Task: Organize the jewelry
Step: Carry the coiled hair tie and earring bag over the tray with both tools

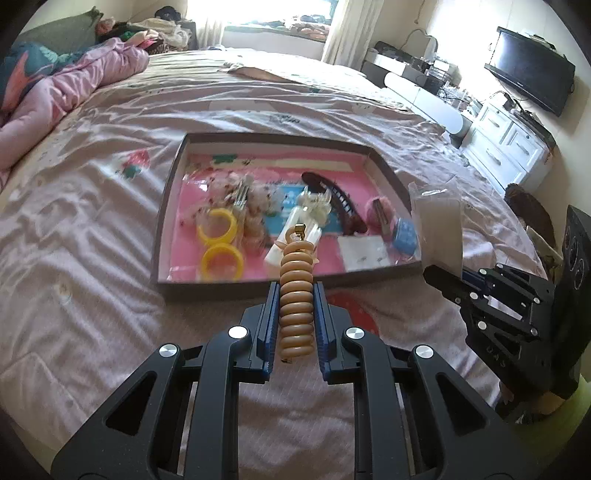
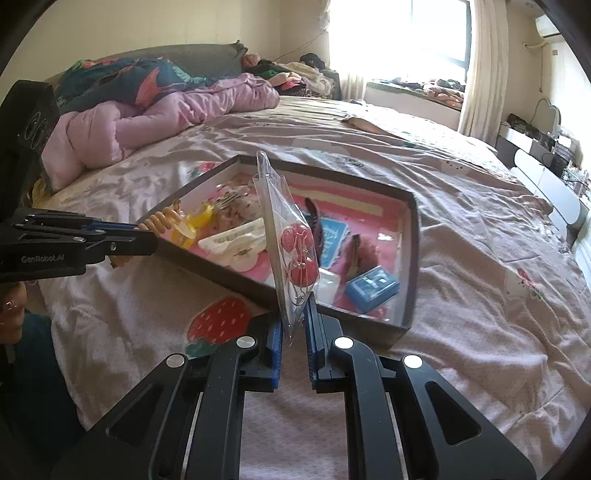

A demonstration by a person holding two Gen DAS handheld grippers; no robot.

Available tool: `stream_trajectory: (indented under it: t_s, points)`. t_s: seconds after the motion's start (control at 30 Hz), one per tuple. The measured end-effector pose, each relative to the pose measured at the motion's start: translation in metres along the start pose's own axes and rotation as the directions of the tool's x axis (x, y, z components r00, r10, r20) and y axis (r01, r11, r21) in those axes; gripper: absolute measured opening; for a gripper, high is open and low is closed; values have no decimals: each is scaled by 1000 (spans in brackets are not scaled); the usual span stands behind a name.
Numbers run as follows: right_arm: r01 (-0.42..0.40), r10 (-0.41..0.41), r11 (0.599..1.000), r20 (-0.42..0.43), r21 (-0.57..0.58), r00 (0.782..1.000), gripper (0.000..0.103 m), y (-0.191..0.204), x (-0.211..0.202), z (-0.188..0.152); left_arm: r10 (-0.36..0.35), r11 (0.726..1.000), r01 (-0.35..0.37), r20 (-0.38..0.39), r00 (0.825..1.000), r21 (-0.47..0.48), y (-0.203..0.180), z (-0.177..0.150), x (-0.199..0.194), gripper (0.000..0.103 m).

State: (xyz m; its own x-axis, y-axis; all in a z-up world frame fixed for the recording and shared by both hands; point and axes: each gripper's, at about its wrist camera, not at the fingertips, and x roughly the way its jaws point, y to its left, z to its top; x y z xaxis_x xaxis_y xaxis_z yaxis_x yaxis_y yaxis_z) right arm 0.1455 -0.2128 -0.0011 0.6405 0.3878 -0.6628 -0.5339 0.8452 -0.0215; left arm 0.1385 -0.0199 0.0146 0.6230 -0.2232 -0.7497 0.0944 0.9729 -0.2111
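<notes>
A: Nearest the left wrist camera, what does the left gripper (image 1: 295, 310) have?

B: Its blue pads are clamped on a tan spiral hair tie (image 1: 296, 299), which stands upright between them, its gold clasp poking up over the near wall of the tray (image 1: 173, 184). In the right wrist view the same gripper (image 2: 147, 242) reaches in from the left, with the coil (image 2: 162, 221) at the tray's near-left edge.

A: And the right gripper (image 2: 294, 314)?

B: Pinched shut on the lower edge of a clear plastic bag (image 2: 280, 221), which rises edge-on in front of the tray. Red earrings (image 2: 301, 258) sit inside it (strawberry-like, though the detail is blurred).

A: Beyond the grippers?

B: The dark-walled tray lies on the pink bedsheet (image 1: 92, 184). On its pink floor: two yellow bangles (image 1: 219, 243) at the left, a white hair clip (image 2: 236, 242) in the middle, a dark brown hair claw (image 1: 340, 199) behind it, and a small blue box (image 2: 373, 286) at the right.

A: Farther still?

B: A crumpled pink quilt (image 2: 166, 114) near the headboard, and a bright window (image 2: 399, 33) at the back.
</notes>
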Motion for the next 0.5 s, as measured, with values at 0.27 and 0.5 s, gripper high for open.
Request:
stream_trajectory:
  t_s: [0.27, 0.5]
  points:
    - [27, -27, 999, 4, 18, 1000, 11, -20, 1, 6, -5, 1000, 5, 12, 1000, 19, -12, 19, 11, 11]
    - [52, -52, 998, -6, 40, 999, 11, -36, 10, 12, -7, 1000, 6, 15, 1000, 29, -16, 32, 22, 11]
